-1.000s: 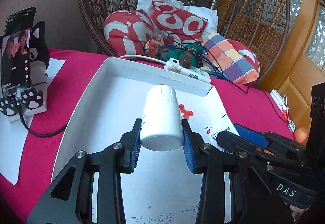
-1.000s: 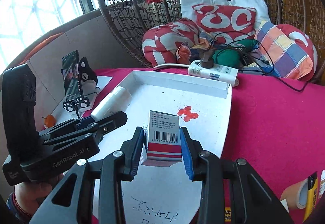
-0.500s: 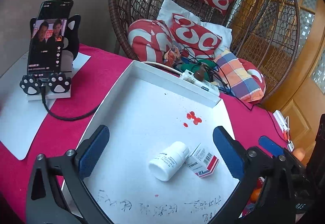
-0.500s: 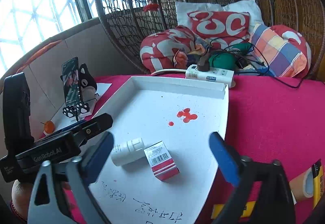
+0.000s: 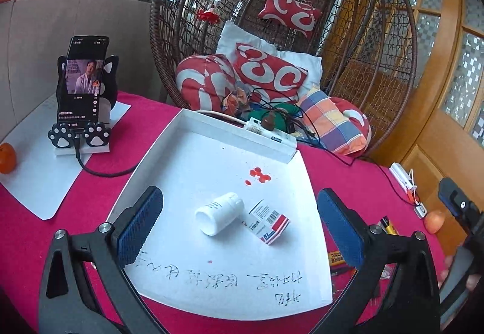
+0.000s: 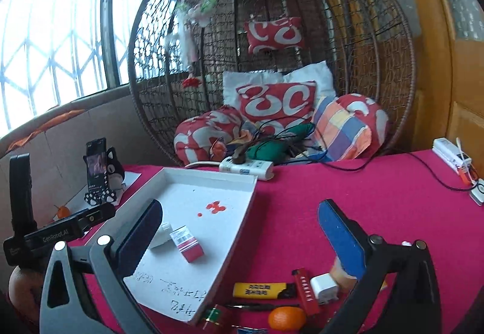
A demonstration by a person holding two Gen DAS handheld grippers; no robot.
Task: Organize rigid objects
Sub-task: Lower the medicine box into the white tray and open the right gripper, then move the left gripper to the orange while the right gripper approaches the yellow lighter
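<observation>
Now one white bottle (image 5: 219, 213) and one red-and-white box (image 5: 267, 223) lie touching in the white tray (image 5: 233, 131) on a pink tablecloth (image 6: 348, 188); left gripper (image 5: 239, 228) and right gripper (image 6: 239, 234) gape empty before one wicker chair (image 6: 363, 46).

The right gripper (image 6: 239, 234) has its fingers spread wide, with nothing between them. On the white tray (image 6: 239, 225) the red-and-white box (image 6: 187, 246) lies touching the white bottle (image 6: 161, 235). A tangerine (image 6: 286, 318) rests on the red tabletop (image 6: 378, 198).

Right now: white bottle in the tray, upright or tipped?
Tipped. The white bottle lies on its side on the tray floor, round base facing the left wrist camera, beside the red-and-white box.
</observation>
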